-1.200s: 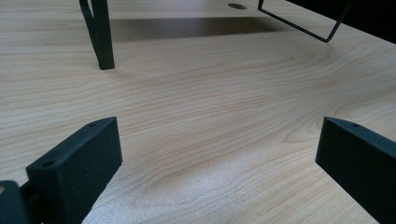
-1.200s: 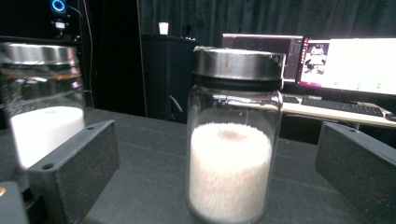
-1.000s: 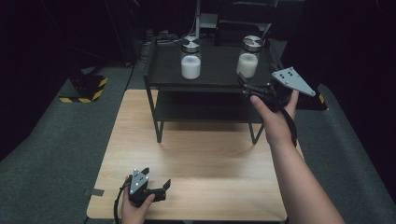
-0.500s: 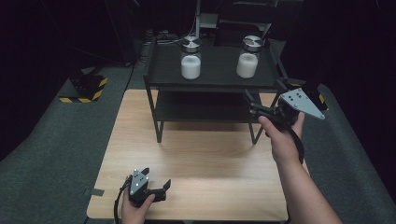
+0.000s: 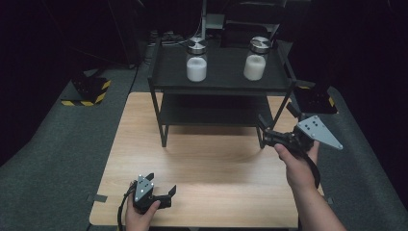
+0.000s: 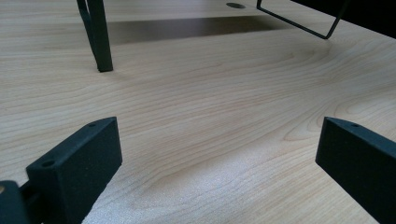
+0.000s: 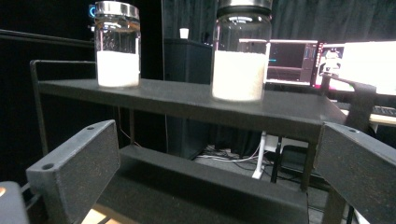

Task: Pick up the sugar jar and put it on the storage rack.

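Note:
Two glass jars of white powder with metal lids stand on the top of a black two-tier shelf (image 5: 223, 83): the left jar (image 5: 196, 65) and the right jar (image 5: 255, 62). My right gripper (image 5: 278, 115) is open and empty, held in the air by the shelf's front right leg, below the top level. In the right gripper view the left jar (image 7: 117, 46) and right jar (image 7: 240, 51) sit above and beyond the wide-apart jaws. My left gripper (image 5: 163, 185) rests low near the table's front left edge, open, with bare wood (image 6: 210, 93) between its jaws.
The shelf stands at the back of the wooden table (image 5: 207, 163), with a lower tier (image 5: 211, 115) under the top. A shelf leg (image 6: 100, 37) rises ahead of the left gripper. A yellow-black striped block (image 5: 89, 91) lies on the grey floor at left. Lit monitors (image 7: 299, 60) glow behind the shelf.
My right gripper has drawn back and down from beside the right jar to the shelf's front right corner, still open. The left gripper has stayed put.

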`<state>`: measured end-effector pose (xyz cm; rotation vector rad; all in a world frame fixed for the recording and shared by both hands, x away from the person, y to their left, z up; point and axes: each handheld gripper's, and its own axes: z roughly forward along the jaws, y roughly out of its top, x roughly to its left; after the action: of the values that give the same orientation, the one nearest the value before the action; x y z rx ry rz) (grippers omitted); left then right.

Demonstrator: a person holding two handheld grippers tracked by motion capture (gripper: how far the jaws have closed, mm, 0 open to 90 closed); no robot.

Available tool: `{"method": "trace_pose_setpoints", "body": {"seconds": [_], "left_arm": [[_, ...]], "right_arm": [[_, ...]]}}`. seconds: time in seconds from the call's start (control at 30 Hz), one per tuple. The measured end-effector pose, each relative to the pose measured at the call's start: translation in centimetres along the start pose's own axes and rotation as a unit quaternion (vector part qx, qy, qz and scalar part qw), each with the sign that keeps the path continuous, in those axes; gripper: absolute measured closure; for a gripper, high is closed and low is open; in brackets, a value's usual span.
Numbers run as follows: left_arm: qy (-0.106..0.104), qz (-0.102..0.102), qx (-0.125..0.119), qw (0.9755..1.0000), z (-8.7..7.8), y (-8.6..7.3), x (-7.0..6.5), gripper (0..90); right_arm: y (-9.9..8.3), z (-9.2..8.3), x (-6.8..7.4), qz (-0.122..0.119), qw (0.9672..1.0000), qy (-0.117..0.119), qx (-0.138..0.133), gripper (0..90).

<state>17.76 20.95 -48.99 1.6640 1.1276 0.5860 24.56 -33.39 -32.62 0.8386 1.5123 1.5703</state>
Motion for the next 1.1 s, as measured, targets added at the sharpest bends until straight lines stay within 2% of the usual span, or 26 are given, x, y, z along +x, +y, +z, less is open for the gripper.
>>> {"method": "trace_pose_setpoints", "body": {"seconds": [0.13,0.33,0.77,1.1], "left_arm": [[0.0,-0.003,-0.003,1.0,0.0,-0.1,0.1,0.8],[0.0,-0.003,-0.004,1.0,0.0,-0.1,0.0,0.8],[-0.002,0.0,-0.007,1.0,-0.1,-0.3,0.1,0.8],[-0.005,0.001,-0.011,0.9999,-0.2,-0.4,0.2,0.8]], "right_arm": [[-0.9,-0.9,0.0,-0.003,1.0,-0.001,0.006,0.0],[-2.3,-2.4,-0.2,0.01,0.9999,0.0,0.01,0.0],[-5.6,-5.5,-0.4,0.008,0.9995,0.004,0.031,0.0],[-8.9,-7.4,-0.1,0.012,0.9984,-0.004,0.056,0.0]]}}
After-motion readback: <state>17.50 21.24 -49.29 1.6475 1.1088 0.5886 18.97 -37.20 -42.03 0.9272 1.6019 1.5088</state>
